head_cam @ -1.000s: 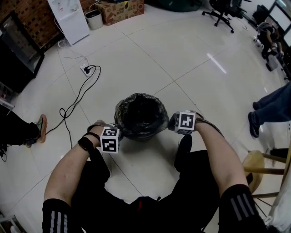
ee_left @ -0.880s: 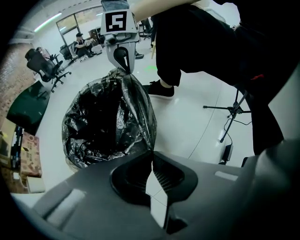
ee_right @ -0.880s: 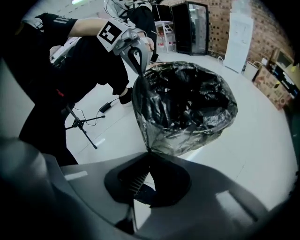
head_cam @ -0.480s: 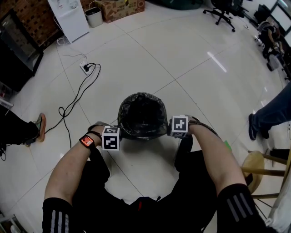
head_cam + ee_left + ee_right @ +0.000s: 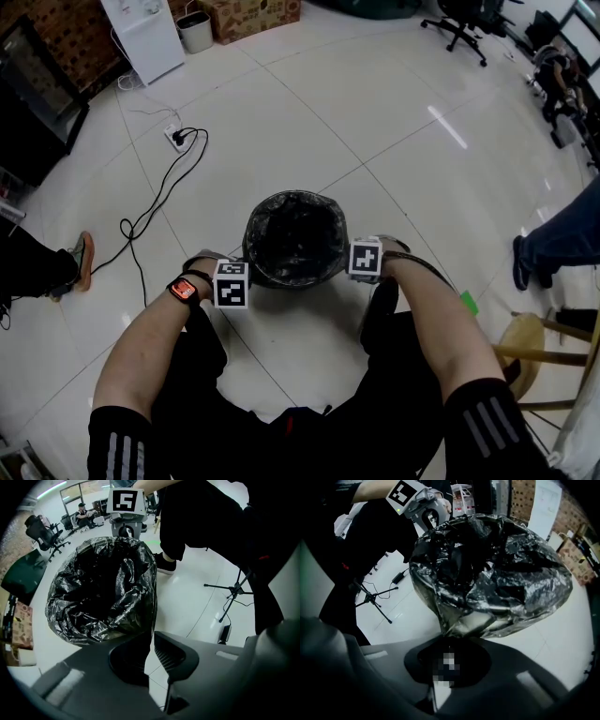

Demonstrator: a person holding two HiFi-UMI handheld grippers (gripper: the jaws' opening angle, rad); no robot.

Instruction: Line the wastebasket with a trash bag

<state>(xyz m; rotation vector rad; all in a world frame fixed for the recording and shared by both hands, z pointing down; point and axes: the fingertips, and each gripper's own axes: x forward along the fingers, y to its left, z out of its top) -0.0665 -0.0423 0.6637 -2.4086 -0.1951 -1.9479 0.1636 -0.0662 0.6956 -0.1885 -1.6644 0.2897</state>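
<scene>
The round wastebasket point(image 5: 295, 239) stands on the white tile floor between my knees, with a black trash bag point(image 5: 103, 588) folded over its rim. My left gripper point(image 5: 239, 278) is at the basket's left side. Its jaws point(image 5: 151, 641) have just been opening and stand a crack apart, with the bag's hanging edge at the gap. My right gripper point(image 5: 361, 261) is at the basket's right side and is shut on a pulled-down fold of the bag point(image 5: 492, 573) at its fingertips point(image 5: 450, 644). Each gripper view shows the other gripper across the basket.
A black cable and power strip point(image 5: 178, 141) lie on the floor to the far left. A white cabinet point(image 5: 141, 33), a small bin point(image 5: 194, 36) and a cardboard box point(image 5: 248, 19) stand at the back. Another person's legs point(image 5: 562, 230) and a wooden stool point(image 5: 534, 347) are at the right.
Both grippers have sunk along the basket's sides, drawing the bag down over the rim. The bag's mouth now sits rounder and tighter on the basket.
</scene>
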